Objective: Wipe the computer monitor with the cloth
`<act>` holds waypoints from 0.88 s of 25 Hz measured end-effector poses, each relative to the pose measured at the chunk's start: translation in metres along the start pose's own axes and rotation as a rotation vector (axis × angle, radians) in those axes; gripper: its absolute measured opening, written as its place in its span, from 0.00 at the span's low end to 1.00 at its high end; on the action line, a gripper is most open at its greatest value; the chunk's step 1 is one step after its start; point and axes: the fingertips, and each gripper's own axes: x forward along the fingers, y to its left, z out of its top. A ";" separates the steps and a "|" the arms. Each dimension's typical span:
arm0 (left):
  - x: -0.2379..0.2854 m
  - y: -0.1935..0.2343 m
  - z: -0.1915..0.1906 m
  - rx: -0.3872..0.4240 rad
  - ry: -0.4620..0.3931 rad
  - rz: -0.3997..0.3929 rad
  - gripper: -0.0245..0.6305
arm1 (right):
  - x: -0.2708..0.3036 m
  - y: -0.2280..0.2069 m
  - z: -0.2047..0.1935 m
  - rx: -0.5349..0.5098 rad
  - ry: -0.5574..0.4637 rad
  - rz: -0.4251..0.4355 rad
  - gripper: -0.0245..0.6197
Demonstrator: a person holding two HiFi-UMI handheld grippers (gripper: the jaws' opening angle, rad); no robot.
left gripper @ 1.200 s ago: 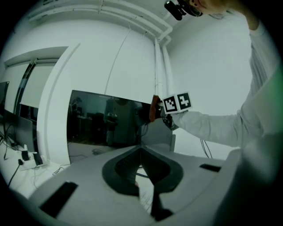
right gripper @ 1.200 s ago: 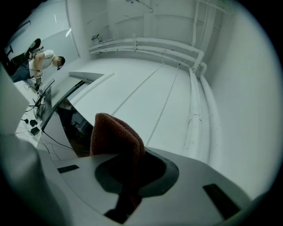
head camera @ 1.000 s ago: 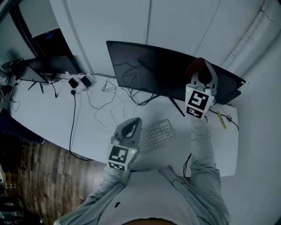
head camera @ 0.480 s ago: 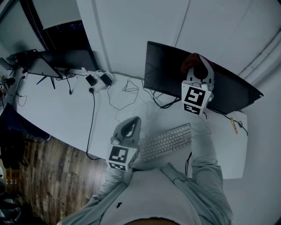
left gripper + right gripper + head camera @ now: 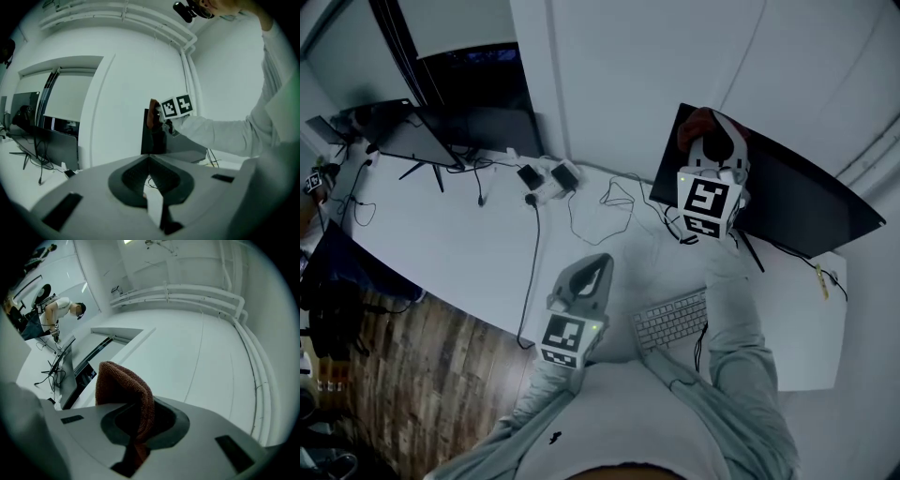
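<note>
The black curved monitor (image 5: 797, 202) stands at the right of the white desk (image 5: 459, 244). My right gripper (image 5: 712, 139) is raised at the monitor's upper left corner, shut on a reddish-brown cloth (image 5: 697, 124) that lies against the screen edge. In the right gripper view the folded cloth (image 5: 125, 387) sticks up from the closed jaws (image 5: 136, 427). My left gripper (image 5: 584, 281) hovers low over the desk's front edge, shut with nothing in it. Its own view (image 5: 149, 180) shows the monitor (image 5: 152, 138) edge-on, with the cloth (image 5: 153, 112) at its top.
A white keyboard (image 5: 675, 319) lies before the monitor. Loose cables (image 5: 609, 211) and power adapters (image 5: 548, 178) spread over the desk's middle. A second dark monitor (image 5: 417, 141) stands at far left. Wooden floor (image 5: 394, 375) lies below the desk's edge. A person (image 5: 58, 310) stands far off.
My right gripper has carried the cloth leftward along the screen, from its right part to its upper left corner. The head view swung left. The left gripper barely moved.
</note>
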 end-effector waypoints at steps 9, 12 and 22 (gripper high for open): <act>-0.012 0.038 0.003 -0.008 -0.026 0.041 0.07 | 0.020 0.038 0.020 0.001 -0.005 0.041 0.09; -0.014 0.041 0.002 -0.007 -0.029 0.046 0.07 | 0.019 0.040 0.022 0.006 -0.014 0.050 0.09; -0.015 0.043 0.008 0.013 -0.039 0.046 0.07 | -0.011 0.037 0.021 0.051 -0.021 0.068 0.09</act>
